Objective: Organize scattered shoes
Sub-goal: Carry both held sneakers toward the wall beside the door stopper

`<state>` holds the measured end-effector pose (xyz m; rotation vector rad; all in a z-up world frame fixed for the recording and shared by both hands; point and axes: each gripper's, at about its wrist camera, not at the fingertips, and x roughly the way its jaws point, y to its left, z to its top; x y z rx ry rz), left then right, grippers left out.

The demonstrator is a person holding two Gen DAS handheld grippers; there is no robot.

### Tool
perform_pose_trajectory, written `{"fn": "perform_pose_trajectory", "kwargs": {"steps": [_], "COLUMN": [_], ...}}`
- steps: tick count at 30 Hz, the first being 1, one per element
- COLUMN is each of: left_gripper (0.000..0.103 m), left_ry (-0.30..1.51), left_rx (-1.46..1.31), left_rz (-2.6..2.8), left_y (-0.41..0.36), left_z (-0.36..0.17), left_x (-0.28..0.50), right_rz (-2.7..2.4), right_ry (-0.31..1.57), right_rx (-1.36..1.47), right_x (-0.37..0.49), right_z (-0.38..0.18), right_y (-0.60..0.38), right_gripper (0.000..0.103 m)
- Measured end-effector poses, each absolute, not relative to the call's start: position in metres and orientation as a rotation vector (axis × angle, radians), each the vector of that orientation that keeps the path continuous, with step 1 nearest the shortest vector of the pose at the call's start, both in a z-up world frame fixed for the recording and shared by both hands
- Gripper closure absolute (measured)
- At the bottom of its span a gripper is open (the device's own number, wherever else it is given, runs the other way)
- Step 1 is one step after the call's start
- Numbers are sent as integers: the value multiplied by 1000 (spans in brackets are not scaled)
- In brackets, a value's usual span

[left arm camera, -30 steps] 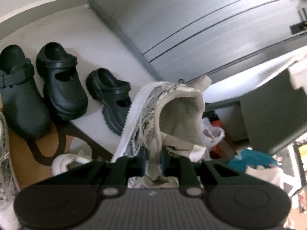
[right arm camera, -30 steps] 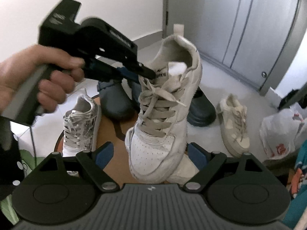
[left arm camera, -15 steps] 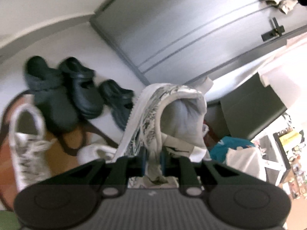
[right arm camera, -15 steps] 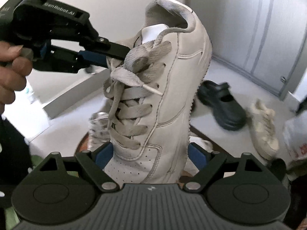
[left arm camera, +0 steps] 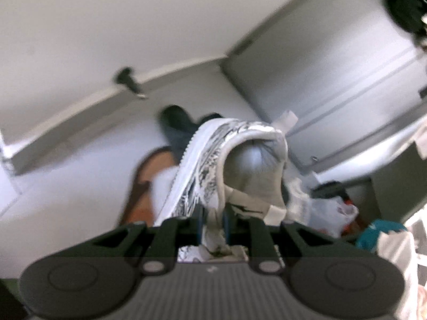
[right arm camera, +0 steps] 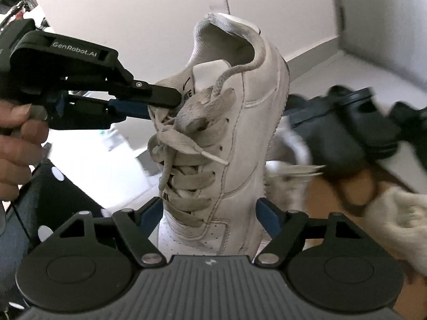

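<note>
Right wrist view: white sneaker (right arm camera: pixel 226 138) carried aloft, tongue pinched by left gripper (right arm camera: pixel 170 98), toe between spread right gripper (right arm camera: pixel 210 213); set-down spot needed next.

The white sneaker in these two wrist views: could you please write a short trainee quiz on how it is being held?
1. True or false: the left gripper is shut on the tongue of the white sneaker.
2. In the right wrist view, the right gripper is: A) shut on a lace, B) open with the sneaker's toe between its fingers, C) out of view.
3. Fill in: the shoes behind the sneaker, right of it, are ____ in colour.

Key: 1 true; 2 B; 3 dark.
</note>
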<state>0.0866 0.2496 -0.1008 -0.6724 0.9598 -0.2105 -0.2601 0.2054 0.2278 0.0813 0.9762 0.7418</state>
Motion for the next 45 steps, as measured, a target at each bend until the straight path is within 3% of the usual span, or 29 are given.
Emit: {"fn": "perform_pose_trajectory", "kwargs": {"steps": [16, 25, 45], "left_gripper": [88, 88, 88], "left_ry": [1003, 1057, 1076], "left_rx": [-656, -612, -633], "left_rz": [-82, -18, 21], "left_y": [304, 322, 315], "left_z": [-161, -194, -230], "left_x": [93, 102, 153], "right_rz": [758, 815, 706], "right_ry": [988, 1087, 1121], "right_rx": [329, 333, 489], "right_x": [-253, -256, -230], "right_z": [155, 120, 114], "right_y": [263, 292, 276], "right_gripper": [22, 22, 22]}}
